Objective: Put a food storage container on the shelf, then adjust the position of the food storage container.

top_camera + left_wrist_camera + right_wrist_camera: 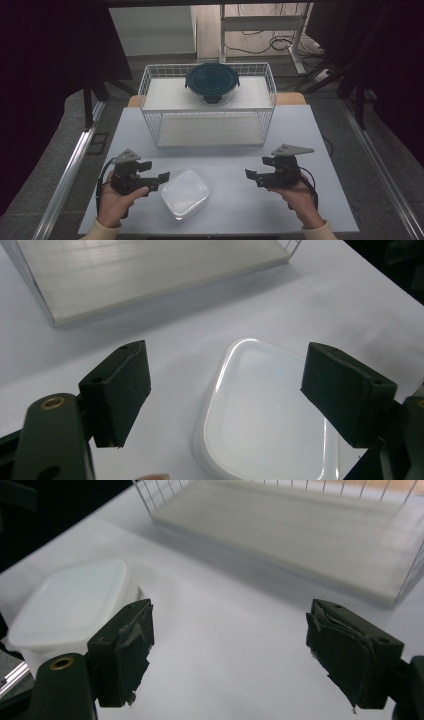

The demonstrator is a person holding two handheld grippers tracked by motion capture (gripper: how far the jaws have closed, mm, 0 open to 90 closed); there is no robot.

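Left gripper (pixel 159 181) jaws apart, just beside white lidded container (pixel 184 194) (near edge, 7 o'clock of table (pixel 225 155)). Right gripper (pixel 252 177) jaws apart over bare tabletop. Wire rack (pixel 207 107) at 12 o'clock, dark round container (pixel 212 81) on top.

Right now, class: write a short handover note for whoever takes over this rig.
Left gripper: open, jaws either side of the white lidded container's near edge, not touching it.
Right gripper: open, holding nothing, apart from the container.
Container sits on the table, lid on. Round dark-lidded container rests on the wire rack's upper shelf.
Done: nothing gripped yet. Left: probably close on the white container and move it.
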